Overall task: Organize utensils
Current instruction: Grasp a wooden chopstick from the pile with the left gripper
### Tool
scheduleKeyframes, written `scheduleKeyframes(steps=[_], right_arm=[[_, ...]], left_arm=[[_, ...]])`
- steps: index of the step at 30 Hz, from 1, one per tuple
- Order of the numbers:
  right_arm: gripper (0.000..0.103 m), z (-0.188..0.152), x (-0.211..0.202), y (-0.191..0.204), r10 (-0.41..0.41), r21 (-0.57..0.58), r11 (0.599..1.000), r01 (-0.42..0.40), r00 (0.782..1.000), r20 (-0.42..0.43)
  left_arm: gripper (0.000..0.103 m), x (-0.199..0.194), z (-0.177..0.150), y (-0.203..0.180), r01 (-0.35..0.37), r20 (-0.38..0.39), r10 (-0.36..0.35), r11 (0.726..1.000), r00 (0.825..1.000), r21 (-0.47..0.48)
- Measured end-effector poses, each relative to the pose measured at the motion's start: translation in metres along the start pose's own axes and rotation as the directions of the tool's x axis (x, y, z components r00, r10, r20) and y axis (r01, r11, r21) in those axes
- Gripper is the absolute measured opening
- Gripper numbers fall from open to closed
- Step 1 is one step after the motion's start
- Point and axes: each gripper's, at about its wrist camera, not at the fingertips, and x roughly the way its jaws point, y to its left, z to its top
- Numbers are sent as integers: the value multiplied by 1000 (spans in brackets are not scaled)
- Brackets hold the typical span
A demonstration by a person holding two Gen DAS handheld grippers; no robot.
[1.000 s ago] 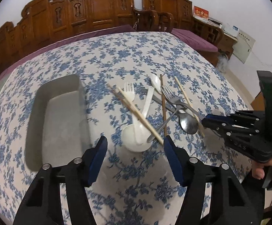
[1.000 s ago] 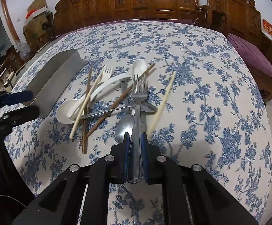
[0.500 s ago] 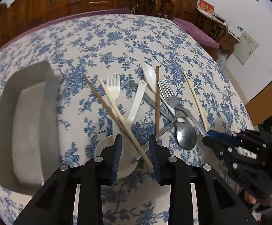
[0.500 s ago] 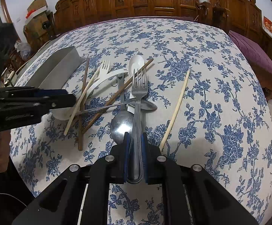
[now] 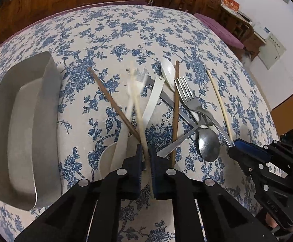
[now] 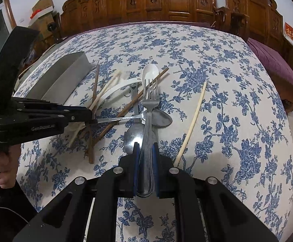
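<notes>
A pile of utensils lies on the floral tablecloth. My left gripper (image 5: 145, 151) is shut on the near end of a pale chopstick (image 5: 137, 104), which looks blurred along with a white plastic fork (image 5: 132, 80). A brown chopstick (image 5: 110, 98) ends right beside the left pad. My right gripper (image 6: 145, 147) is shut on the handle of a metal fork (image 6: 149, 104), whose tines rest over the pile. In the right wrist view the left gripper (image 6: 87, 115) reaches in from the left. A metal spoon (image 5: 209, 144) lies under the fork.
A metal tray (image 5: 45, 92) stands left of the pile. A large white spoon (image 5: 152, 100), a small white spoon (image 5: 167, 72), another brown chopstick (image 5: 176, 104) and a lone pale chopstick (image 6: 194, 117) also lie there. Carved wooden chairs line the far edge.
My left gripper came down onto the near end of the pile and its jaws closed on the pale chopstick. The right gripper has kept still with the fork.
</notes>
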Motion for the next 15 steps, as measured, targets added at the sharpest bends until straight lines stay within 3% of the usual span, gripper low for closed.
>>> scheduleKeyframes(steps=[15], right_arm=[[14, 8, -21, 13, -17, -22, 1000, 19, 995, 101]], left_arm=[[4, -47, 0, 16, -15, 116, 15, 1000, 993, 5]])
